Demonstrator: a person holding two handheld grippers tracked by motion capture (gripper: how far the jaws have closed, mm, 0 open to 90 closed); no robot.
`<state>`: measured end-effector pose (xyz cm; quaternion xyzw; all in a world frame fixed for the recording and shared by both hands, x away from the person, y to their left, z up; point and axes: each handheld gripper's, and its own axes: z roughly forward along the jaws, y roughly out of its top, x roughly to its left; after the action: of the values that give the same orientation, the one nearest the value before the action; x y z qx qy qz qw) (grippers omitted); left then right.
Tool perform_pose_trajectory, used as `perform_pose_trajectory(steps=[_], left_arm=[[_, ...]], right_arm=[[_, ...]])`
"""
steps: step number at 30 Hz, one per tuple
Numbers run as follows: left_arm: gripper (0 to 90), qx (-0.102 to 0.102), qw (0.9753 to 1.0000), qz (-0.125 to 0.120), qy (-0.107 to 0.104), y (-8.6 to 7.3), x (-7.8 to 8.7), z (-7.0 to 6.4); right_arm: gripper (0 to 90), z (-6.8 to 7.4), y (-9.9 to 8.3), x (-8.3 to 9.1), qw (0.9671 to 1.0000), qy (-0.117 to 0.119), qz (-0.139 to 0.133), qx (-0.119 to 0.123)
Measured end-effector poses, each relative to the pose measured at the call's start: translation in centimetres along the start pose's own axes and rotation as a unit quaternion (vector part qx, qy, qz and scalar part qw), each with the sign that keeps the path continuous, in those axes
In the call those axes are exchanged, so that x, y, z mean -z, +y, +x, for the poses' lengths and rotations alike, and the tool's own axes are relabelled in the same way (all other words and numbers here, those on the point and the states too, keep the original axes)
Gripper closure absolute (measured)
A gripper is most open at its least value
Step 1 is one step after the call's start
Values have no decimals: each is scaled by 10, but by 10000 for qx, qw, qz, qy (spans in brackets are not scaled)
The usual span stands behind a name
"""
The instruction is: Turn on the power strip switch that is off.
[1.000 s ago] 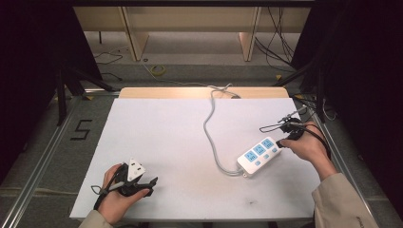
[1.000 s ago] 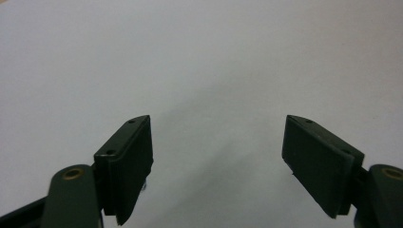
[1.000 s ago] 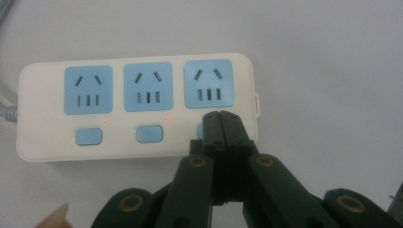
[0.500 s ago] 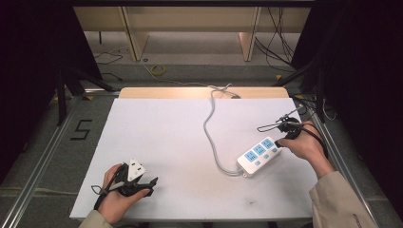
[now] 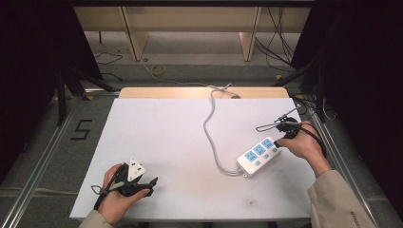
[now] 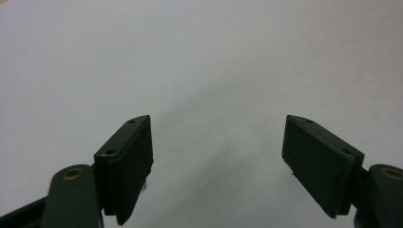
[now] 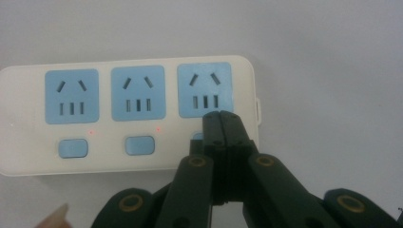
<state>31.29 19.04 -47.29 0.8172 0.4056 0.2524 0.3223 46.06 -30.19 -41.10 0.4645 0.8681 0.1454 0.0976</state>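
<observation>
White sheeting covers the table (image 5: 166, 137), which stands on a grey floor with a dark "5" (image 5: 81, 129) marked to its left and a strip of bare wood along its far edge. On the right half of the sheet lies a cream power strip (image 5: 258, 156), set slantwise, with three blue sockets in a row and a blue button below each; its grey cable (image 5: 209, 126) snakes away over the far edge of the table. In the right gripper view the power strip (image 7: 128, 118) lies lengthwise across the picture, and two small red lights glow beside the left and middle buttons. The right gripper (image 5: 277, 143) comes in from the table's right side, held in the person's right hand (image 5: 304, 145), a beige sleeve behind it. Its jaws are pressed flat together with no gap and nothing between them, and in its own view the right gripper (image 7: 222, 118) has its joined tip over the third button, the one under the rightmost socket, hiding most of it; whether the tip actually touches the button I cannot tell. The left gripper (image 5: 153, 181) lies low at the near left corner, well apart from the strip, in the person's left hand (image 5: 119, 197). In its own view the left gripper (image 6: 216, 161) has its jaws spread wide, with only bare white sheet between them.
</observation>
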Motion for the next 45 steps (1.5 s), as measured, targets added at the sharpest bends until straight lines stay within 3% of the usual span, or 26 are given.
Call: perform_pose_trajectory(steps=[45], left_arm=[[254, -10, 10000, 5, -15, 0, 0, 0]], right_arm=[[900, 2, 4, -9, 9997, 36, 238, 76]])
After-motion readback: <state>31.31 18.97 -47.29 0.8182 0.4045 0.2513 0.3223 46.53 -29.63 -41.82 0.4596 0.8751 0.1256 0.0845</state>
